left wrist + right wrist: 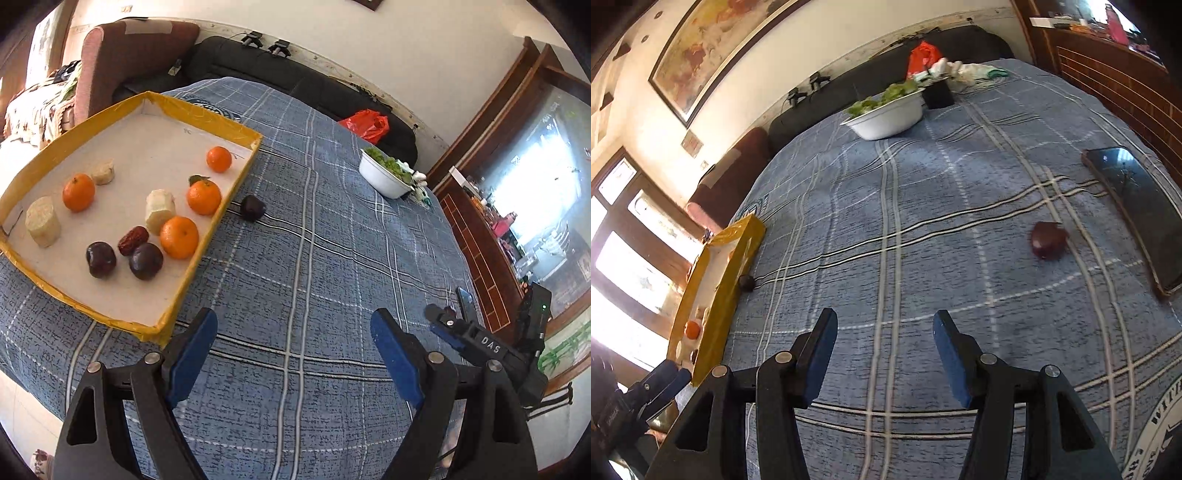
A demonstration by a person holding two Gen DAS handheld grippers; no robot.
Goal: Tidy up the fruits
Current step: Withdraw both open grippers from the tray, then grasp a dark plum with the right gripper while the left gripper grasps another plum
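A yellow-rimmed tray (207, 117) lies on the blue plaid cloth at the left. It holds several oranges (179, 236), two dark plums (146, 260), a red date (133, 240) and three pale cut chunks (42, 221). One dark plum (252, 208) lies on the cloth against the tray's outer wall. Another dark red plum (1048, 240) lies loose on the cloth, ahead and right of my right gripper (884, 317). That gripper is open with nothing between its fingers. My left gripper (293, 317) is open and empty too, hovering over bare cloth just right of the tray's near corner.
A white bowl of greens (890, 114) stands at the far side of the table. A dark phone (1137, 206) lies near the right edge. A red bag (367, 125) rests on the black sofa behind. A wooden cabinet (480, 240) borders the right side.
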